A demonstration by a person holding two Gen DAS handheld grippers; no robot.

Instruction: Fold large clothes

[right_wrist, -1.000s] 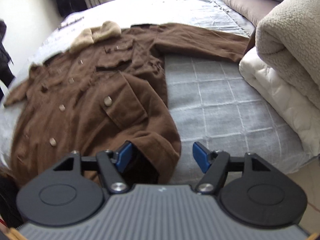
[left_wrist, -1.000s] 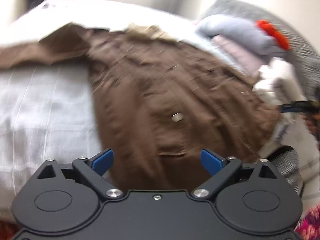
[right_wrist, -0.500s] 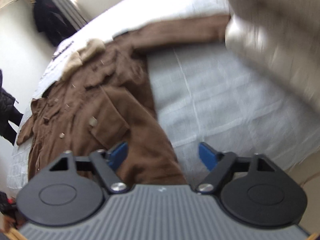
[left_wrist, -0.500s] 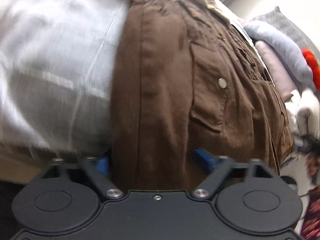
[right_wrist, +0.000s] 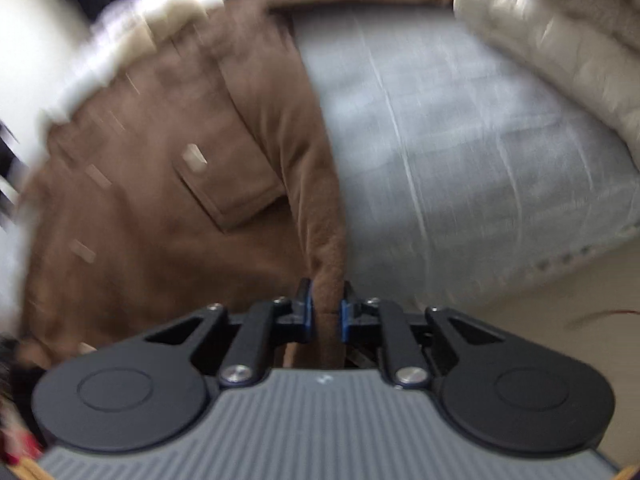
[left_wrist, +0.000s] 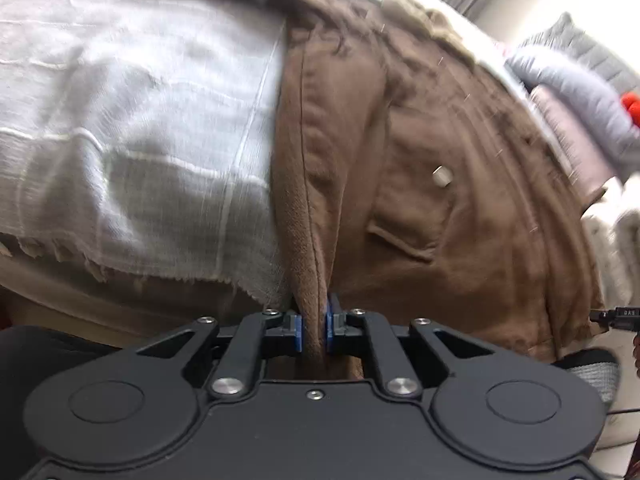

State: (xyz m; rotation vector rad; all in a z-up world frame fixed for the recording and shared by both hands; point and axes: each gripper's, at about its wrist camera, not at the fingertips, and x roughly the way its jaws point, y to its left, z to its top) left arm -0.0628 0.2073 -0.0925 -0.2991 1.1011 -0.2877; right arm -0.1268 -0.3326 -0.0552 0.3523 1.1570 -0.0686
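A large brown coat (left_wrist: 420,152) with a pale fur collar (left_wrist: 424,20) lies spread on a bed with a grey checked cover (left_wrist: 132,128). In the left wrist view my left gripper (left_wrist: 313,332) is closing, and its blue pads pinch a fold of the coat's hem at its left side seam. In the blurred right wrist view the same coat (right_wrist: 160,200) lies at the left. My right gripper (right_wrist: 324,316) is closing too, with its pads pressed on the hem at the coat's right edge.
Folded bedding and pillows (left_wrist: 576,92) are piled at the right of the left wrist view. A cream quilt and fleece blanket (right_wrist: 560,40) sit at the upper right of the right wrist view. The bed's front edge (right_wrist: 540,268) drops to a pale floor.
Both grippers sank to the coat's bottom hem and went from wide open to pinched on the brown cloth, one at each lower corner.
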